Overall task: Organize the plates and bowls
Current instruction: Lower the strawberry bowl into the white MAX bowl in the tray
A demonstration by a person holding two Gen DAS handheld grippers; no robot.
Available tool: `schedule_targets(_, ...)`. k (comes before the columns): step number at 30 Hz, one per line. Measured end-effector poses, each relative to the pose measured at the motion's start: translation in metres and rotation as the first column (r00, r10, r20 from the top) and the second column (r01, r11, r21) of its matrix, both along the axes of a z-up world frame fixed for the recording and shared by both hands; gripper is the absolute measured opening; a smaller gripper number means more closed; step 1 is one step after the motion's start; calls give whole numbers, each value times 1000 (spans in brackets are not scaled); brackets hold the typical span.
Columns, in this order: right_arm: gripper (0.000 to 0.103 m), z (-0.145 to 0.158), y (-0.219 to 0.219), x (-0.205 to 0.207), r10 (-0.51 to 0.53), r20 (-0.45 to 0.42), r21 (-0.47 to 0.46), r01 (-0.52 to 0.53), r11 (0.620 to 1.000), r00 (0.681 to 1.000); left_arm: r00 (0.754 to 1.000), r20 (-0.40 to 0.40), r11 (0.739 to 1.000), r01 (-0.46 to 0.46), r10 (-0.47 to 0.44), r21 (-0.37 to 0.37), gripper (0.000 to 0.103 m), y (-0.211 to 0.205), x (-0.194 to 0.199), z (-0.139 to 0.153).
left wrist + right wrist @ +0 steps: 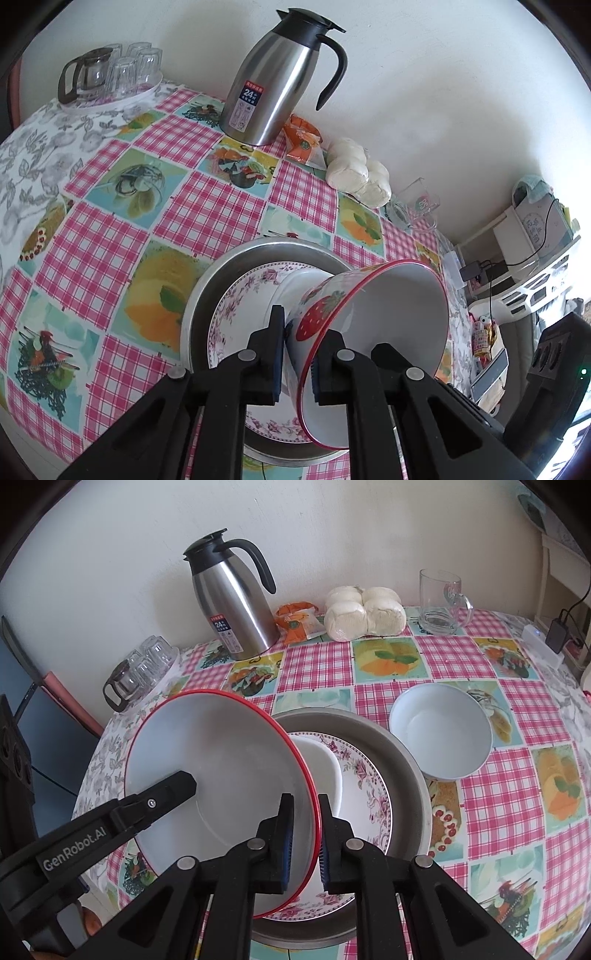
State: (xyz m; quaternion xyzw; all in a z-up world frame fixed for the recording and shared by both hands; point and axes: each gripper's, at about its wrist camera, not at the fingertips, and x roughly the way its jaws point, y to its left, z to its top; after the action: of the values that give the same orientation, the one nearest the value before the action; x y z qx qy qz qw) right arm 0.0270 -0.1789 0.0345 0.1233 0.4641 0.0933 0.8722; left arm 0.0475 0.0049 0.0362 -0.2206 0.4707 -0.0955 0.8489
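step: lower red-rimmed strawberry bowl (221, 771) level onto floral plate (369, 797) in steel basin (410, 775) | left gripper (297, 363), right gripper (306, 843): jaws pinching opposite rims | release together

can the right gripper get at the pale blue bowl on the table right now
Probably not yet. The right gripper is shut on the rim of the red-rimmed bowl, which the left gripper also grips. The pale blue bowl sits uncovered beside the metal basin, so the path looks free after release.
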Motion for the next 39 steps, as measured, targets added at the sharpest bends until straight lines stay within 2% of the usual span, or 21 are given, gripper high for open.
schedule_targets(13,14,-16,-4,12,-23,-60,44,26,999,998,999,-47,999,-17,15,-35,13,3,8,-12)
schedule_targets(30,15,-14,-9,14,-41,-75,49,45,998,996,998,-56,993,-37,31,-109,12,10,8,-15)
schedule_targets(39,17,-12,-14,13,-50,-74,67,55,996,996,998,-52,993,-46,40,-110,12,10,8,-15)
